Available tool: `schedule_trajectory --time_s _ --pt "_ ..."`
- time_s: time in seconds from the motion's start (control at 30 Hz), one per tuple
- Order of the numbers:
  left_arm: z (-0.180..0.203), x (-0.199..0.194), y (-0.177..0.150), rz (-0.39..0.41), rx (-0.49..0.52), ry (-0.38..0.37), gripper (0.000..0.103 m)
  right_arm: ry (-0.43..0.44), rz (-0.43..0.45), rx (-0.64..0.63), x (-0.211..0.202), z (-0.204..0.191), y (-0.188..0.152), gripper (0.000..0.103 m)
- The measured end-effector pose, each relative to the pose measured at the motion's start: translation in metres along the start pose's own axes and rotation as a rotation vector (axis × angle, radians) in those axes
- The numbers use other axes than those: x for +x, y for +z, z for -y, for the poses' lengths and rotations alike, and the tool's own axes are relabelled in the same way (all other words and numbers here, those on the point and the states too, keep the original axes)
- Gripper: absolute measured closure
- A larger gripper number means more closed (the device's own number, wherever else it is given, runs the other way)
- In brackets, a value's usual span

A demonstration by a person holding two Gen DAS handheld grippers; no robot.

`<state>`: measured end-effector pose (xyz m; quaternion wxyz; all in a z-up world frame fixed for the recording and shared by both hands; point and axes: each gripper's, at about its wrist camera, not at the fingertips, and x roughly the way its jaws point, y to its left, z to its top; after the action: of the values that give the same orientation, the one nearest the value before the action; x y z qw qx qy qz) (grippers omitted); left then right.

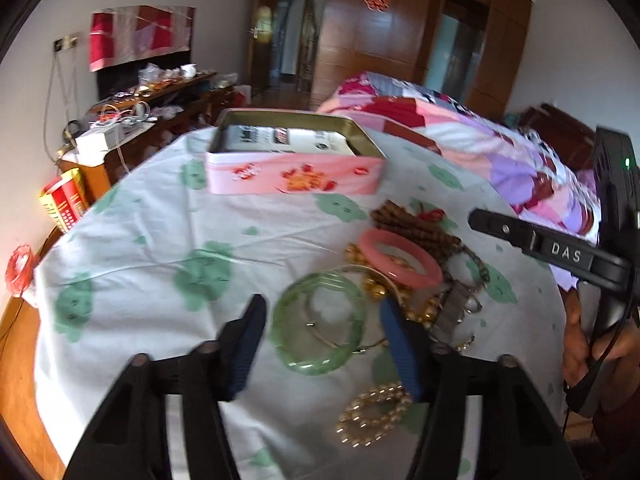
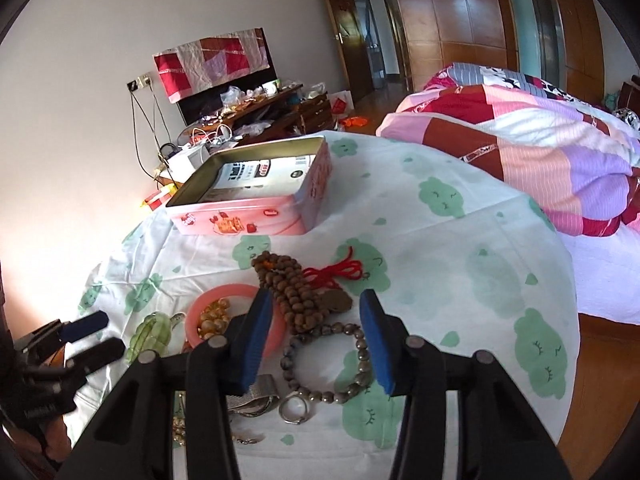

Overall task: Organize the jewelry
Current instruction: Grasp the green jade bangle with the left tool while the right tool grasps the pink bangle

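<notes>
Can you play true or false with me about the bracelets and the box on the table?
1. The pink tin box has its lid off. True.
2. The green bangle is inside the box. False: it lies on the tablecloth.
3. The left gripper is squeezing the green bangle. False: it is open, with the bangle between its fingers.
4. The pink bangle lies on the jewelry pile. True.
5. The right gripper is open. True.
</notes>
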<state>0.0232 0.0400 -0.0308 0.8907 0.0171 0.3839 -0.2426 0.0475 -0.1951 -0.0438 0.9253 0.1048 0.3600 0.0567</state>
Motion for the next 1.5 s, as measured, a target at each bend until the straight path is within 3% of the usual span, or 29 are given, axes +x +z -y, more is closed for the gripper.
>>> schedule_trajectory --time_s 0.1,0.23,0.27,0.3,0.4,0.47,0.57,0.7,0.8,1.13,1.27,1.5 --pt "0.006 0.018 0.0 -0.052 0.002 -0.036 0.062 -0.01 0.0 0.008 0.002 0.003 0.001 0.054" --pt "0.01 0.028 -0.003 -0.062 0.044 0.008 0.07 0.001 -0.007 0.019 0.003 0.005 0.0 0.054" --pt "0.008 0.028 -0.003 -0.07 0.043 0.005 0.091 0.006 -0.005 0.016 0.002 0.004 0.0 0.054" --pt "0.005 0.03 -0.003 -0.086 0.028 -0.007 0.096 0.015 -0.005 0.012 0.002 0.003 0.0 0.054" --pt "-0.004 0.033 -0.001 -0.092 -0.022 -0.02 0.097 0.076 -0.02 -0.02 0.004 -0.007 -0.001 0.055" --pt "-0.008 0.025 0.001 -0.056 -0.026 -0.01 0.097 0.115 -0.038 -0.049 0.008 -0.017 -0.003 0.069" --pt "-0.016 0.012 0.007 0.002 -0.052 0.009 0.097 0.178 -0.092 -0.092 0.019 -0.032 -0.004 0.077" --pt "-0.029 -0.006 0.016 0.074 -0.096 0.03 0.097 0.253 -0.152 -0.173 0.028 -0.055 -0.007 0.077" --pt "-0.035 -0.012 0.023 0.103 -0.118 0.042 0.097 0.236 -0.18 -0.239 0.036 -0.068 -0.011 0.077" --pt "-0.04 -0.008 0.023 0.086 -0.153 0.074 0.097 0.331 -0.291 -0.228 0.066 -0.07 0.0 0.075" --pt "-0.046 -0.012 0.022 0.092 -0.146 0.096 0.097 0.353 -0.35 -0.25 0.06 -0.066 -0.002 0.075" --pt "-0.044 -0.008 0.023 0.079 -0.146 0.098 0.097 0.286 -0.336 -0.386 0.06 -0.078 -0.017 0.075"
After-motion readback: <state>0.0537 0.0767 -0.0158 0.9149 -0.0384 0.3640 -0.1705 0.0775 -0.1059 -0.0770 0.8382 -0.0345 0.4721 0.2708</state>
